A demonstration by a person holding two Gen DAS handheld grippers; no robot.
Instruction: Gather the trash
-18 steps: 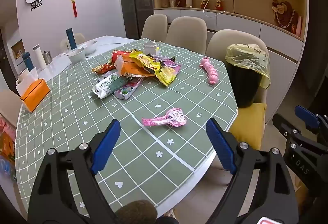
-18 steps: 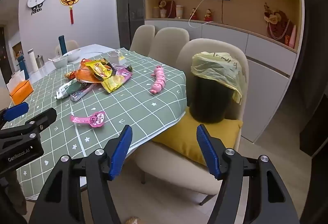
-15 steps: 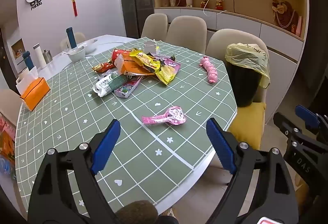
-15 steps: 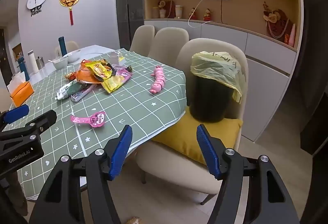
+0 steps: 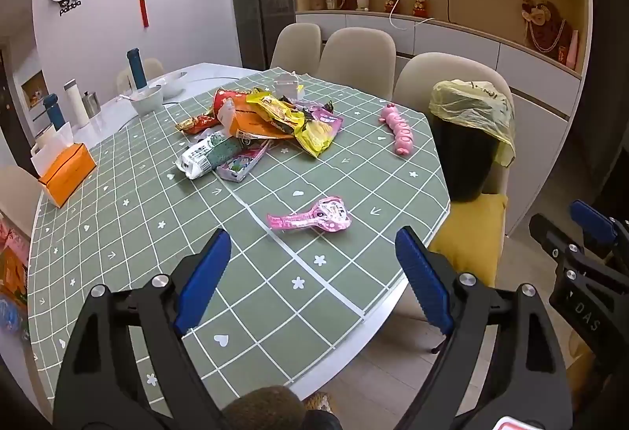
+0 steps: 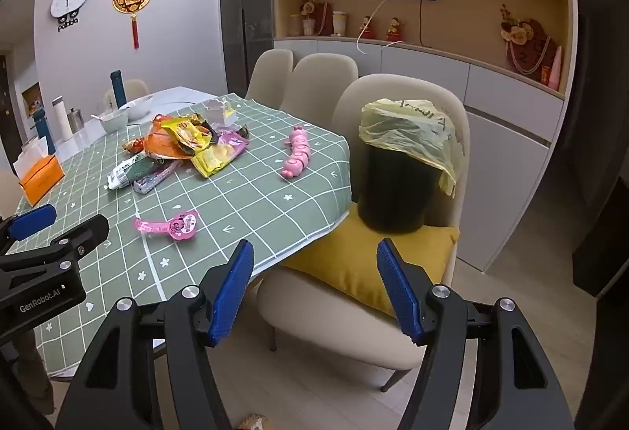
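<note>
A pile of snack wrappers (image 5: 271, 123) lies on the green checked tablecloth (image 5: 149, 217); it also shows in the right wrist view (image 6: 188, 146). A pink wrapper (image 5: 314, 219) lies alone nearer me, also in the right wrist view (image 6: 173, 227). A pink caterpillar-shaped piece (image 5: 399, 129) lies by the table's right edge. A black bin with a yellow bag (image 6: 401, 170) stands on a chair's yellow cushion (image 6: 373, 261). My left gripper (image 5: 310, 268) is open and empty above the table's near edge. My right gripper (image 6: 312, 278) is open and empty in front of the chair.
An orange tissue box (image 5: 65, 170), bottles (image 5: 135, 70) and bowls (image 5: 147, 99) stand at the table's far left. Beige chairs (image 5: 354, 52) line the far side. A cabinet and shelves (image 6: 452, 36) run along the right wall.
Both grippers have moved very slightly; the views have shifted a little. Nothing on the table has moved.
</note>
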